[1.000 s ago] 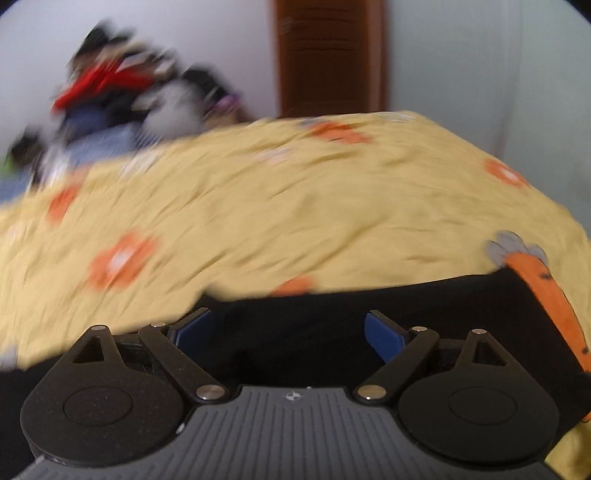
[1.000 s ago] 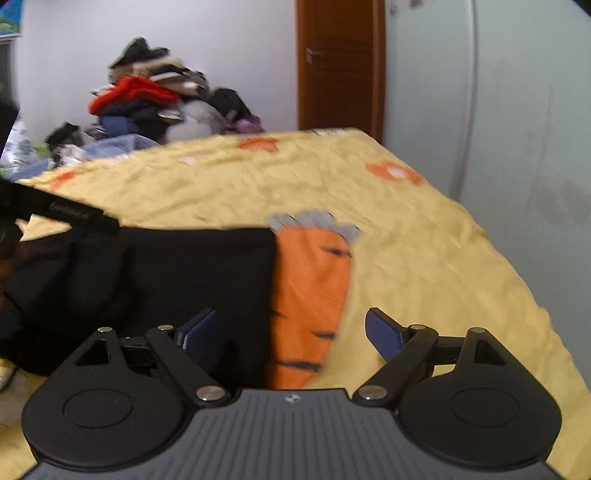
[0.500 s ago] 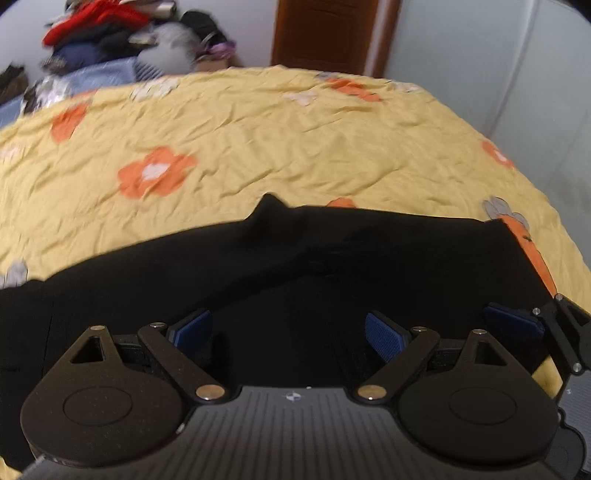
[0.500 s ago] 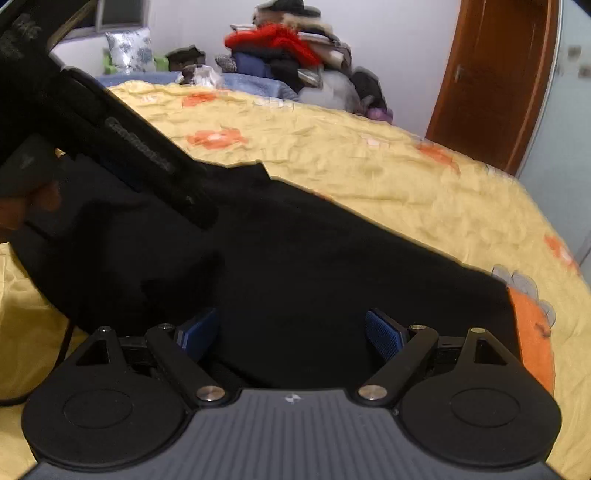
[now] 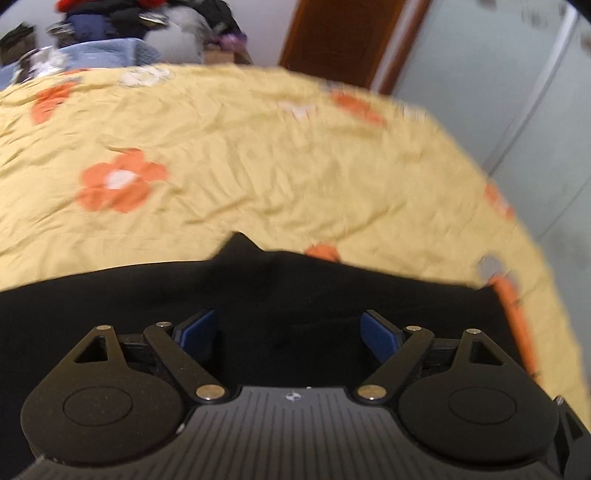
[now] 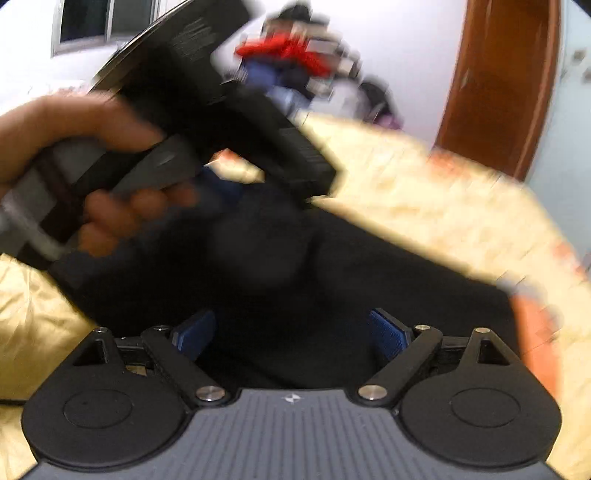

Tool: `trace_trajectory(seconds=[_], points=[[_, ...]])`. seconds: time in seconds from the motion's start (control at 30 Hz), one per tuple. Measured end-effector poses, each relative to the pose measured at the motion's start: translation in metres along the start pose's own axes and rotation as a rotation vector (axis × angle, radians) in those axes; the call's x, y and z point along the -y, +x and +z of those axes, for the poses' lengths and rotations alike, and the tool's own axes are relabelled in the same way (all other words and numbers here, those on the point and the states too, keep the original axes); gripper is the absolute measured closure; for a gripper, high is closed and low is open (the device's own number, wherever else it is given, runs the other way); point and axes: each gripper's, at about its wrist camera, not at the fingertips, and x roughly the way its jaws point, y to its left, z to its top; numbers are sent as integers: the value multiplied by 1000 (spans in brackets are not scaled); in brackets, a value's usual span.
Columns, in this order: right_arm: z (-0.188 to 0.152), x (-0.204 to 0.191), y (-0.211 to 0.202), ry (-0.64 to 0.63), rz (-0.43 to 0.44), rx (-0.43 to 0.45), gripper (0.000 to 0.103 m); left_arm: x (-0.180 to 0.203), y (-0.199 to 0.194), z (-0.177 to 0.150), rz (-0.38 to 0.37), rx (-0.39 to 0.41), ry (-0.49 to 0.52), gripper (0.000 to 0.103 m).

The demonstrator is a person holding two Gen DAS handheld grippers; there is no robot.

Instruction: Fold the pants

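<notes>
Black pants (image 5: 277, 280) lie flat across a yellow flowered bedspread (image 5: 258, 147), a small point of cloth sticking up at their far edge. My left gripper (image 5: 288, 328) hovers over them, its jaws wide and closing slightly; black cloth shows between the blue pads (image 5: 195, 328) but is not pinched. My right gripper (image 6: 291, 328) is over the same pants (image 6: 369, 277), jaws wide and opening a little, nothing pinched. In the right wrist view a person's hand (image 6: 55, 129) grips the other tool's black housing (image 6: 229, 110) at upper left, blurred.
A heap of clothes (image 5: 147, 22) is piled beyond the bed's far side. A brown door (image 5: 340, 37) and pale wardrobe panels (image 5: 517, 92) stand at the back right. An orange carrot print (image 5: 513, 314) marks the bedspread by the pants' right end.
My right gripper swung left from the carrot print to over the pants, and the hand with the other tool now looms large at upper left. The left view rolled and shifted slightly.
</notes>
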Motion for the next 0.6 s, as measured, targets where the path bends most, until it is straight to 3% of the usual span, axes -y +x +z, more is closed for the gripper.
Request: trace_trajectory(seconds=[0.1,0.2,0.27,0.37,0.53,0.6], points=[[6,0,-21,-3,-41,88,9,-30,-49,-11,10,95,-116,9],[12,-6,-21,45,-4,72,9,-62,-97,-26,32,140,-146,8],[14,-17,-21,37,27,74,9,-85,-129,-39,102,161,-146,8],[16,-44,-22,-21,91,97,9,-127,-181,-54,297,206,-136,8],[25,-86,-24,-89,196,99,9,-192,-263,-59,791,295,-71,8],[28,-99,-27,-87,236,101,9,-205,-279,-57,907,310,-52,8]])
